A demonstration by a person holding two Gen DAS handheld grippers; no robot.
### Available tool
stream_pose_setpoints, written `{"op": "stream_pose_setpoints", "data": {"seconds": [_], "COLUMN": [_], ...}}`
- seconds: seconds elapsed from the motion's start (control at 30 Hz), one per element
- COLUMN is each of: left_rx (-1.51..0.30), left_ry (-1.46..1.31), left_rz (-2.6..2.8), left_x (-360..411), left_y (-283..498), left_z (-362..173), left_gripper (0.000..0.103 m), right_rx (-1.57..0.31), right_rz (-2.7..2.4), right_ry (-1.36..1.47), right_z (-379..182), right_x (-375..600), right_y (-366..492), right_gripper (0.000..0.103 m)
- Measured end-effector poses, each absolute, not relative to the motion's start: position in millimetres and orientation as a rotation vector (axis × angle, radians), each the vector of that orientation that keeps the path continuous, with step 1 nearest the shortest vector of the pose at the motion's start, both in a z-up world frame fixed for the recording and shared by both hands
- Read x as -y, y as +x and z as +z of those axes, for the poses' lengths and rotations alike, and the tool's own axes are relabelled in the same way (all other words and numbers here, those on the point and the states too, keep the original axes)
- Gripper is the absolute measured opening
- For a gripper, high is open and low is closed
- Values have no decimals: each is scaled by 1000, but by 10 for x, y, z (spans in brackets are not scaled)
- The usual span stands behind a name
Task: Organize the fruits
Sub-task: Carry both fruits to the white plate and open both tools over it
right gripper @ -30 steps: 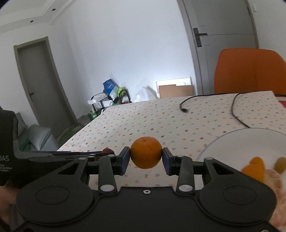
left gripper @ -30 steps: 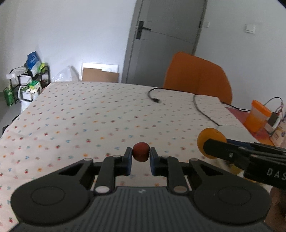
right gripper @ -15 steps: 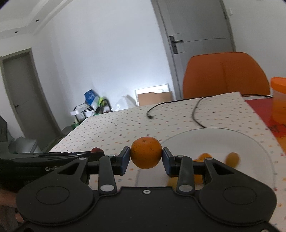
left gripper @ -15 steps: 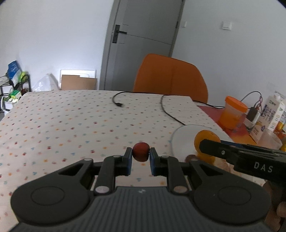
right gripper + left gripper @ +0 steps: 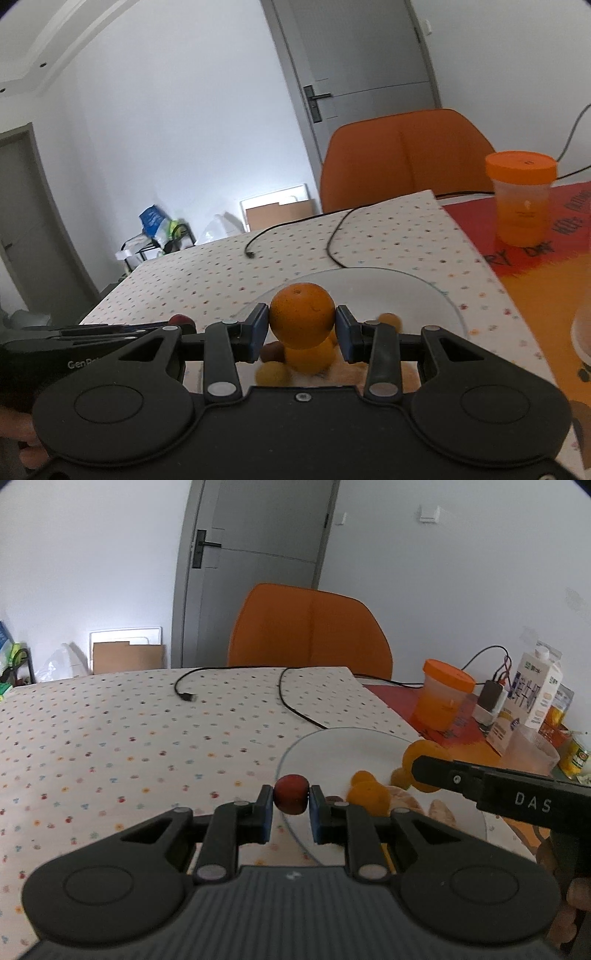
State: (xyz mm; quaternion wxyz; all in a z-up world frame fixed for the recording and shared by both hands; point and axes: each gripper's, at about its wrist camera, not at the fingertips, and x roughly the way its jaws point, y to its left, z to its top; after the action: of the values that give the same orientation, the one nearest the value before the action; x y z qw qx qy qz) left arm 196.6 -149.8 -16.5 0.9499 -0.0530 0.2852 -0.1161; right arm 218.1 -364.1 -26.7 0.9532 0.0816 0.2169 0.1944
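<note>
Left gripper [image 5: 291, 800] pinches a small red fruit [image 5: 291, 799] over the rim of a white plate [image 5: 332, 753] holding orange fruits [image 5: 367, 794].

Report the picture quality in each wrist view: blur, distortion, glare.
Left wrist view: fisheye bends the door frame; the red fruit in the left gripper is sharp, while the small fruits on the plate look soft. Right wrist view: the orange in the right gripper is crisp; fruits on the plate beneath it are smeared, and the wall behind the cardboard glares pale.
</note>
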Motion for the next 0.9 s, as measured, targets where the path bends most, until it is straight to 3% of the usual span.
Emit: {"op": "stream_pose_setpoints", "data": {"seconds": [0.77, 0.9], "left_rx": [-604, -606], "left_ry": [-84, -81], "left_rz": [-283, -282], "left_x": [1946, 1973], "left_y": [2406, 2451], "left_z": [-249, -235], "left_gripper": [19, 22], "right_rx": [-446, -422], "right_rz": [303, 292], "right_ry": [240, 245], "right_z": [-428, -439], "right_x": [4174, 4188], "right_y": [2338, 2344], "right_gripper": [38, 50]}}
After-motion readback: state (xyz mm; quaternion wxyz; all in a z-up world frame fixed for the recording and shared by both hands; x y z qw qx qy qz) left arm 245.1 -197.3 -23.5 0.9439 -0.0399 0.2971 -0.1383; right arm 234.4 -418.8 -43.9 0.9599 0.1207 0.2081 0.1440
